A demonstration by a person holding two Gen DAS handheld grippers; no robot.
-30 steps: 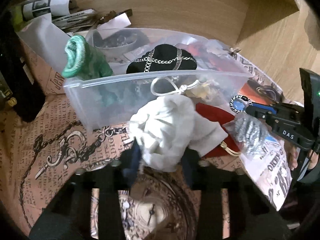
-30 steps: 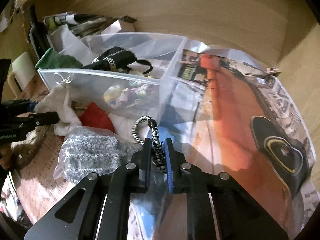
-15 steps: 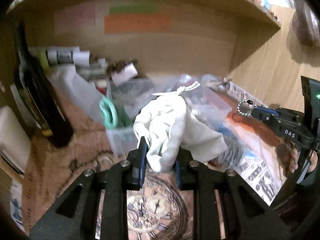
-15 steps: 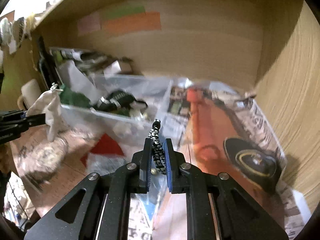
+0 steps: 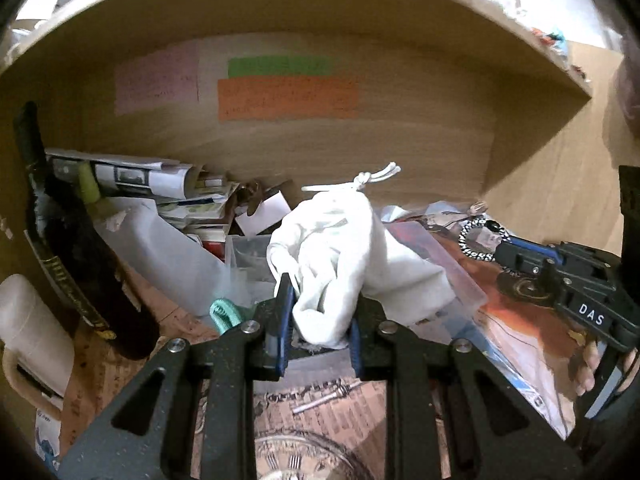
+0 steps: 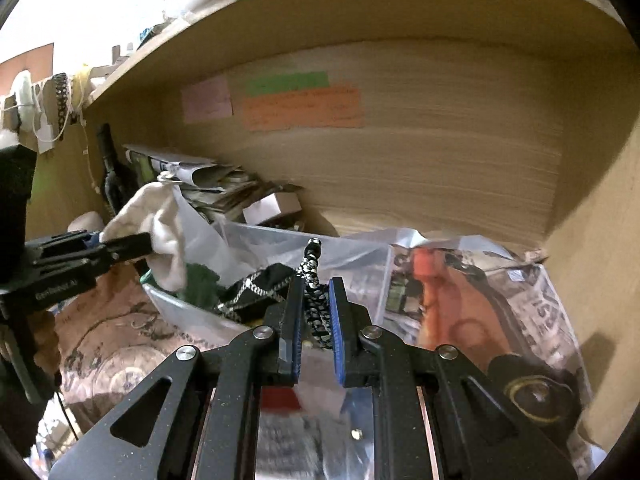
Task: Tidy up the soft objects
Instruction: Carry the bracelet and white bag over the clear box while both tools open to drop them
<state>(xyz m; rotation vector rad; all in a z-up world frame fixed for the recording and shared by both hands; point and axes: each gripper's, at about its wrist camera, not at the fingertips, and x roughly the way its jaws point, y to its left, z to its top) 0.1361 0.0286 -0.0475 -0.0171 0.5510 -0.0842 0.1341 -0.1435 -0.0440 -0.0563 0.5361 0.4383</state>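
Left claw [image 5: 320,320] is clamped on a white drawstring pouch [image 5: 340,256], holding it up in the air over the clear plastic bin [image 6: 280,240], knotted cord sticking out the top. Right claw [image 6: 314,320] is pinched narrow around a black-and-white braided cord loop [image 6: 314,280], also lifted, hanging just above the bin's near edge. Inside the bin there's a black cloth with chain print [image 6: 256,292] and something green [image 6: 200,280]. A dark bottle [image 5: 72,248] stands at the left on the bench [image 5: 168,316], near a stack of rolled papers [image 5: 132,176].
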